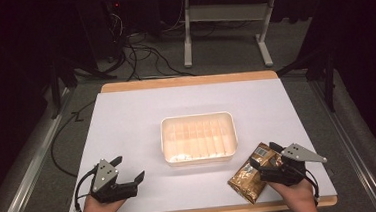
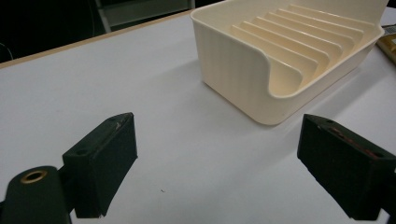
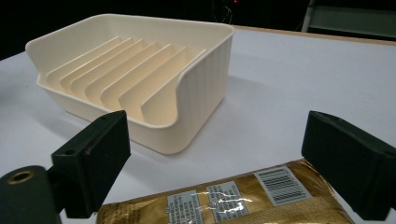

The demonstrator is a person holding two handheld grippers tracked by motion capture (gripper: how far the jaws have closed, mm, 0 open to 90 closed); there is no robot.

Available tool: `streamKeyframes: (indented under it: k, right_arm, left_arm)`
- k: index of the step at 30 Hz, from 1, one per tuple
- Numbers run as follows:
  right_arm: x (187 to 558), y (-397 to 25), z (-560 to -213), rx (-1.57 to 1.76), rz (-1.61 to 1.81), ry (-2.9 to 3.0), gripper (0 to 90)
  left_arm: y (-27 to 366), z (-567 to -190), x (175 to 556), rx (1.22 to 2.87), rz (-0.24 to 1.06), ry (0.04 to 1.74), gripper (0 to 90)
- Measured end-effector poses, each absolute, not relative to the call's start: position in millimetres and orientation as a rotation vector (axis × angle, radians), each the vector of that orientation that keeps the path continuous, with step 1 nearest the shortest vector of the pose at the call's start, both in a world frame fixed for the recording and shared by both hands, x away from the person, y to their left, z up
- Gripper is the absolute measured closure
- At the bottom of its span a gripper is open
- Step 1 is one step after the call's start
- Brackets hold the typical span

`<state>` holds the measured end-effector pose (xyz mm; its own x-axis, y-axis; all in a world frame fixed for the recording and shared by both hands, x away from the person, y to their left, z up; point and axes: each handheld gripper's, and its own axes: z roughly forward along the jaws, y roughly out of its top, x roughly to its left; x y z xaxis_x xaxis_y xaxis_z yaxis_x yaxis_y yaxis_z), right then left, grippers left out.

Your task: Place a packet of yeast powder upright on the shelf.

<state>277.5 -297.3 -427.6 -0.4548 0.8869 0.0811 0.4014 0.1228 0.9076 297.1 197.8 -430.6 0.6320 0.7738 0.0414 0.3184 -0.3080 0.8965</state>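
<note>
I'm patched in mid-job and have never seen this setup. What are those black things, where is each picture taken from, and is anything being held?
The black things are hand-held grippers: a person holds one in each hand. The high view looks down on the white table from above, showing the left gripper and right gripper. The other two pictures come from cameras riding on each gripper, looking out between its two fingers.

On the table sit a cream ribbed tray, which has nothing in it, and a gold foil packet with a barcode label.

Nothing is held. The left gripper is open over bare table. The right gripper is open too, its fingers spread on either side of the packet, seemingly ready to grasp it.
</note>
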Motion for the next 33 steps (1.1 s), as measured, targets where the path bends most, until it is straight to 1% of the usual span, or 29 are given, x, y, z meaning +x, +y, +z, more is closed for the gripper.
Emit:
streamKeyframes:
  k: [5, 13, 16, 18, 19, 20, 21, 22, 23, 25, 27, 29, 30, 33]
  right_arm:
    - [275, -302, -427, 1.25, 1.302, 1.903, 7.7]
    - [270, -304, -428, 1.244, 1.275, 1.912, 13.5]
    - [265, -307, -429, 1.262, 1.259, 1.923, 17.6]
    - [261, -310, -430, 1.271, 1.252, 1.926, 24.2]
    - [261, -310, -430, 1.271, 1.252, 1.926, 24.2]
    - [256, -314, -432, 1.291, 1.242, 1.931, 30.8]
    - [254, -316, -433, 1.301, 1.241, 1.932, 34.5]
    - [252, -318, -433, 1.313, 1.237, 1.938, 40.1]
    - [250, -320, -435, 1.328, 1.228, 1.942, 43.2]
    - [246, -324, -437, 1.35, 1.214, 1.956, 53.8]
    - [241, -326, -439, 1.379, 1.174, 1.965, 66.4]
    - [239, -329, -443, 1.41, 1.112, 1.99, 83.1]
    - [238, -331, -447, 1.417, 1.079, 2.015, 88.5]
    - [236, -337, -455, 1.468, 1.043, 2.081, 90.0]
  left_arm:
    - [195, -429, 298, 1.882, 0.603, 0.869, 12.1]
    - [193, -429, 302, 1.881, 0.593, 0.877, 12.6]
    - [192, -427, 305, 1.869, 0.593, 0.873, 13.3]
    - [190, -426, 308, 1.864, 0.589, 0.869, 14.0]
    - [190, -426, 308, 1.864, 0.589, 0.869, 14.4]
    - [186, -426, 311, 1.866, 0.588, 0.864, 14.6]
    - [185, -425, 312, 1.867, 0.586, 0.858, 14.9]
    - [183, -425, 313, 1.868, 0.586, 0.853, 14.9]
    - [181, -425, 315, 1.868, 0.585, 0.848, 14.9]
    - [180, -425, 316, 1.866, 0.579, 0.846, 15.0]
    - [175, -424, 320, 1.859, 0.575, 0.839, 14.9]
    - [172, -423, 322, 1.858, 0.57, 0.832, 15.0]
    - [170, -423, 323, 1.862, 0.567, 0.829, 15.0]
    - [167, -423, 325, 1.864, 0.569, 0.814, 15.0]
